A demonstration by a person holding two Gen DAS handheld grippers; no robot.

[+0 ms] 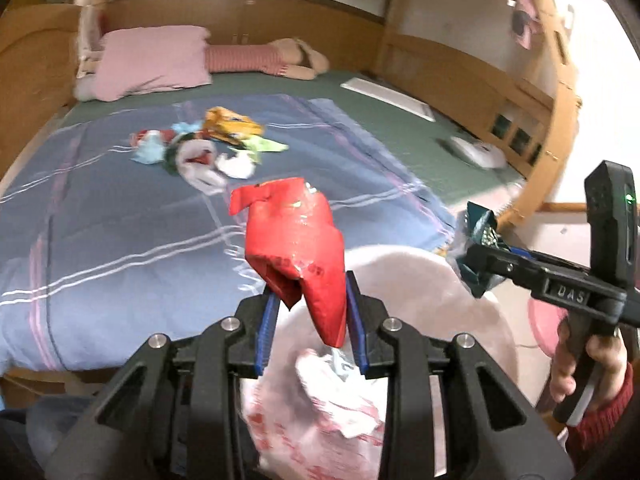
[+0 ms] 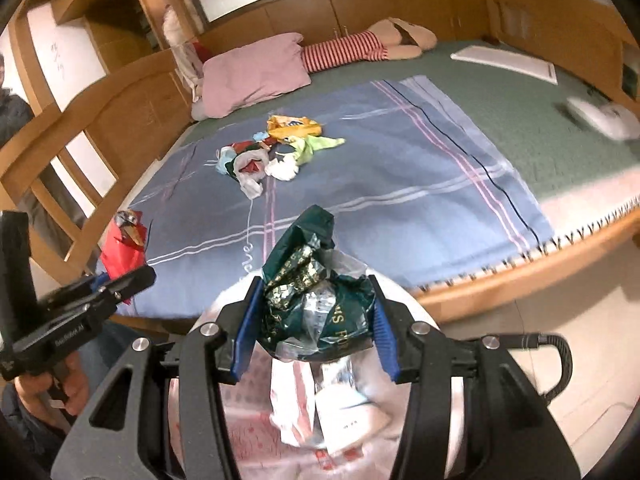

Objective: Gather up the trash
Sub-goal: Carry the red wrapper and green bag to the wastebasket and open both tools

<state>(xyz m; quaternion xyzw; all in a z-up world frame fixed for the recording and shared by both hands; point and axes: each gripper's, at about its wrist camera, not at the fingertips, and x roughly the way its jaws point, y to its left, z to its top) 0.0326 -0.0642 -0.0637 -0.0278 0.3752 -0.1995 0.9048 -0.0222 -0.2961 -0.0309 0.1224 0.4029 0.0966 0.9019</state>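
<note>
Bedroom, wood-panelled: wide bed (image 2: 500, 128) with green sheet and blue plaid blanket (image 2: 400, 152); pink pillow (image 2: 256, 76) and striped soft toy (image 2: 360, 46) at the head end.

Left tongs (image 1: 312, 312): angled downward, seen from above along the blue pads (image 1: 269, 328); jaws narrow and clamped on a red wrapper (image 1: 296, 240). Wrapper crumpled, glossy, pointed at its lower end, sticking up past the fingertips. In the right wrist view the same tongs enter from the left edge, held by a hand (image 2: 68, 384) at the handle, the red wrapper standing above them.

Right tongs (image 2: 316, 312): likewise tilted down; jaws moderately spread and gripping a dark green wrapper (image 2: 316, 284). Wrapper bulky, crinkled foil with gold print and pale lettering, silver inside showing. In the left wrist view these tongs come in from the right, held by a hand (image 1: 588, 368) with a red knitted cuff.

White bin (image 1: 420, 280): round, pale rim, directly below both tongs, beside the near edge of the bed; lined with a printed plastic bag and already holding white and red scraps.

Trash pile (image 2: 276, 152): remaining on the blanket mid-bed, well apart from the tongs; includes a yellow-orange packet (image 2: 292, 126), light green wrapper, white tissue, white plastic bag, light blue and red bits
</note>
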